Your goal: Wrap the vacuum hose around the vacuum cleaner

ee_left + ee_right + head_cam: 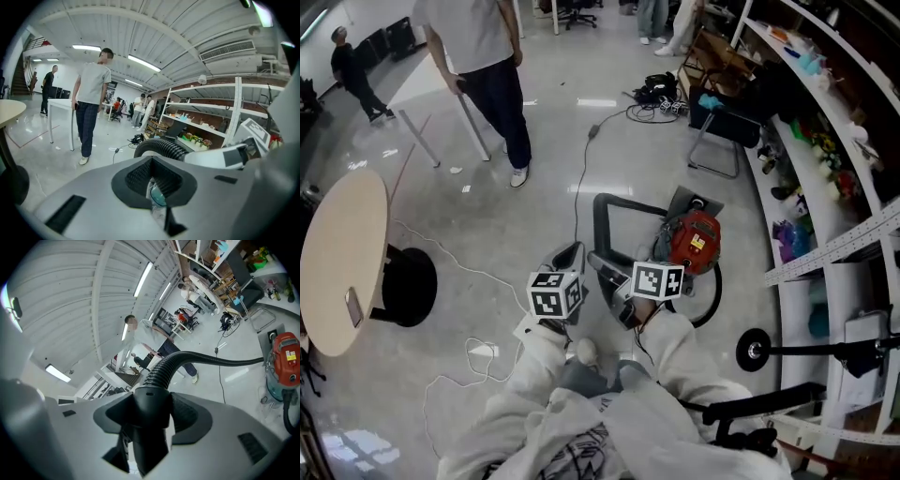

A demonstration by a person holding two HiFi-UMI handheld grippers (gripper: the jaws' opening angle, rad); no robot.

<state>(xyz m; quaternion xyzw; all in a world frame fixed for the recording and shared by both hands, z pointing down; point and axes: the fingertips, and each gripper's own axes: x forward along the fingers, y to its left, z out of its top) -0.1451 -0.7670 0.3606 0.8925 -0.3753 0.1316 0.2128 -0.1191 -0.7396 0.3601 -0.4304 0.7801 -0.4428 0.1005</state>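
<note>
The red vacuum cleaner (695,240) stands on the floor just ahead of me, also seen at the right of the right gripper view as the vacuum cleaner (285,363). Its black ribbed hose (598,220) loops out to the left and back toward my hands. My right gripper (614,281) is shut on the hose's smooth end cuff, and the hose (211,359) arcs away from the right gripper (150,413) to the machine. My left gripper (570,261) is just left of it. In its own view the left gripper (152,176) is open and empty, with the hose (161,147) just beyond its tips.
A person (483,66) stands a few steps ahead on the left. A round table (342,253) is at far left, shelving (825,159) runs along the right, and a chair (722,122) sits behind the vacuum. A white cable (478,352) and a power cord (581,169) lie on the floor.
</note>
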